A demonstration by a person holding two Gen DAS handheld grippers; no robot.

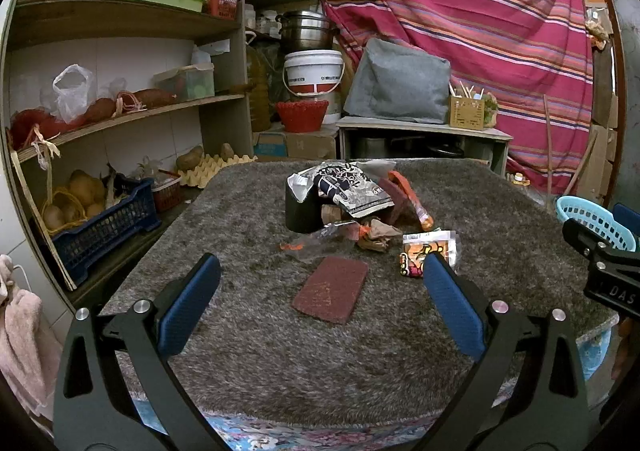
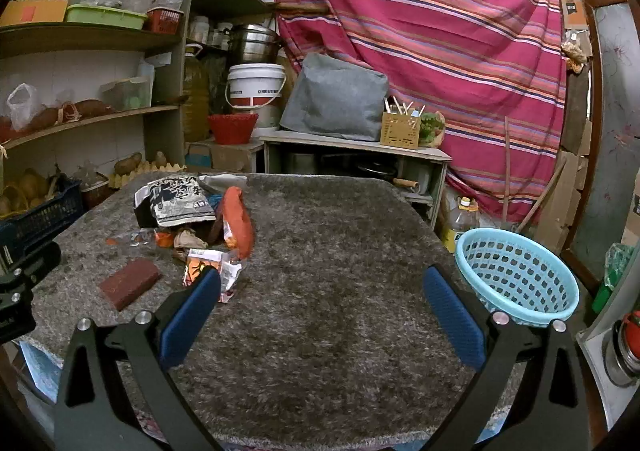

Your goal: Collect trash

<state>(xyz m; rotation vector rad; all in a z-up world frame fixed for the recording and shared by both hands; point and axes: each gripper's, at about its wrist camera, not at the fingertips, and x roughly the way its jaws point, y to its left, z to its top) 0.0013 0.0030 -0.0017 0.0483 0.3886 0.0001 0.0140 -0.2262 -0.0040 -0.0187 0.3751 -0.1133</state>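
With both of my grippers spread wide and empty above the shaggy grey mat, the trash pile lies ahead of my left gripper, while the light blue basket sits just beside my right gripper, off the table's right edge. Nearest my left fingers is the flat dark red packet, its long axis running away from me, tilted slightly right, so I judge the left hand should take it.

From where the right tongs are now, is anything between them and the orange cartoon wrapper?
Nothing visible. The right tongs are open over bare carpet; the wrapper lies just beyond the left finger.
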